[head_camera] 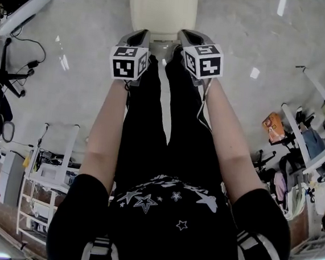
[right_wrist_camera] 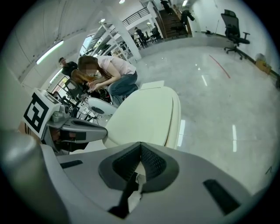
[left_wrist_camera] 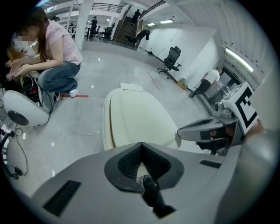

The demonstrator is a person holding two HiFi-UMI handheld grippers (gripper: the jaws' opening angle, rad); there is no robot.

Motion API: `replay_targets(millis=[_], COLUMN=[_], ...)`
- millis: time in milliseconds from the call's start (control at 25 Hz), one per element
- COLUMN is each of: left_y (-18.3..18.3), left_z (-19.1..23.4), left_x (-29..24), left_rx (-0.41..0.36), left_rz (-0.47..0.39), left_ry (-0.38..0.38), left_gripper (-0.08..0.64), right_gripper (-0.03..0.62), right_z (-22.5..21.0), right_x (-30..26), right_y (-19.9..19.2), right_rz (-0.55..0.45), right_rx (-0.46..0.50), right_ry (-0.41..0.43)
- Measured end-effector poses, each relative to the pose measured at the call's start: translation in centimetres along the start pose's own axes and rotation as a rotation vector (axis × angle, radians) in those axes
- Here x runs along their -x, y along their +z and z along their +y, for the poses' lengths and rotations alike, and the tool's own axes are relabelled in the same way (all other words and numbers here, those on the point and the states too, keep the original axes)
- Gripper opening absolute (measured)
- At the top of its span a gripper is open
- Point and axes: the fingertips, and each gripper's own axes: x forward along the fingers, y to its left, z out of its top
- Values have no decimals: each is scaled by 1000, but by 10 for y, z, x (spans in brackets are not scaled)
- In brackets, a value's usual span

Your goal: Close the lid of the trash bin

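Hovering by lid [head_camera: 163,6], left claw [head_camera: 142,35], right claw [head_camera: 186,36], gripper views reveal bystander [left_wrist_camera: 52,61]

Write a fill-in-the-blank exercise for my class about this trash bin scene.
The rounded plastic trash bin is ____ in colour.
The left hand-held gripper and the right hand-held gripper both have jaws ____.
The person's black top is printed with white ____.
Missing words: cream; shut; stars.

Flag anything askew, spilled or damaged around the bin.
Nothing stands out. The lid sits evenly on the bin, the floor beside it shows no spill, and the left gripper and right gripper are shut and empty.
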Motion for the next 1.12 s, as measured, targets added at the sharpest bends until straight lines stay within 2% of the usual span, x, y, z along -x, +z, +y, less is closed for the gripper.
replay_targets(millis=[320,560,1120], left_y=[-17,-18,-20], left_z=[6,3,6], left_x=[-18,-20,-24], left_rx=[-9,-18,-51], left_rz=[68,69,92], left_ry=[-7,-21,-37], left_gripper=[11,11,11], right_gripper=[6,6,6], right_z=[-5,-9,-9], right_x=[-21,-19,-25], right_y=[-9,-10,-11], right_rz=[46,34,42], right_rx=[27,-8,4], right_ry=[-52,-64,-82])
